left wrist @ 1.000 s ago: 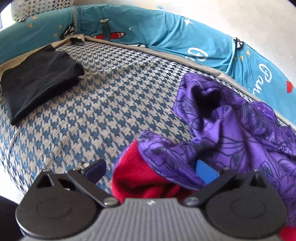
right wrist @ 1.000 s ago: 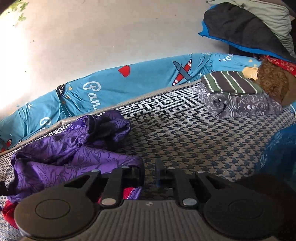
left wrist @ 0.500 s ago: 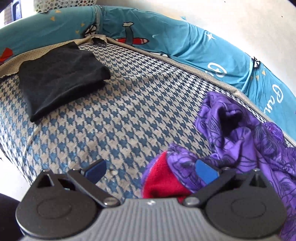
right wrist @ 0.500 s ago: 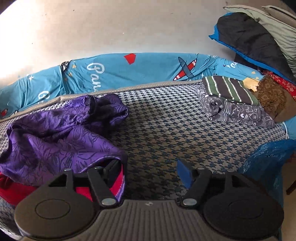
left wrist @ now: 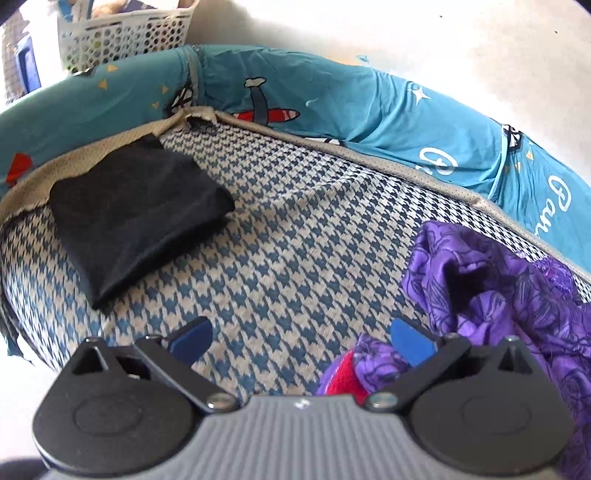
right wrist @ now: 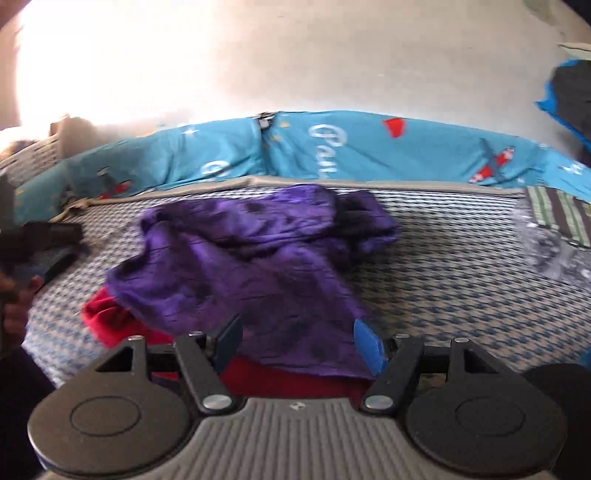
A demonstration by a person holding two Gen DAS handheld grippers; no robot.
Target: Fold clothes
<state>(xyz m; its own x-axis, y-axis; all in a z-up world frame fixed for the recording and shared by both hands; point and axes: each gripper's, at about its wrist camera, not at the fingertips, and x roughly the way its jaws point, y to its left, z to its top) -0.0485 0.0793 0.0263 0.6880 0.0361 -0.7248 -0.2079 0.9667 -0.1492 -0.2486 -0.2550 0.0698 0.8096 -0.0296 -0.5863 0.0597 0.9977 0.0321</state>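
A crumpled purple patterned garment (right wrist: 258, 266) lies on the houndstooth mattress (right wrist: 443, 280), on top of a red garment (right wrist: 110, 317). My right gripper (right wrist: 299, 343) is open just above the purple cloth's near edge and grips nothing. My left gripper (left wrist: 301, 343) is open over bare mattress (left wrist: 295, 240). From there the purple garment (left wrist: 509, 288) and a bit of the red garment (left wrist: 341, 378) lie by its right finger. A folded black garment (left wrist: 136, 214) rests at the mattress's far left corner.
A teal airplane-print sheet (left wrist: 332, 103) runs along the wall side. A white laundry basket (left wrist: 125, 33) stands beyond the corner. A folded striped stack (right wrist: 554, 229) sits at the right, with a dark pile (right wrist: 572, 99) above it. A hand (right wrist: 16, 295) shows at the left edge.
The right gripper went from shut to open and swung left over the purple garment. The left gripper stayed open and moved left, away from the purple and red cloth.
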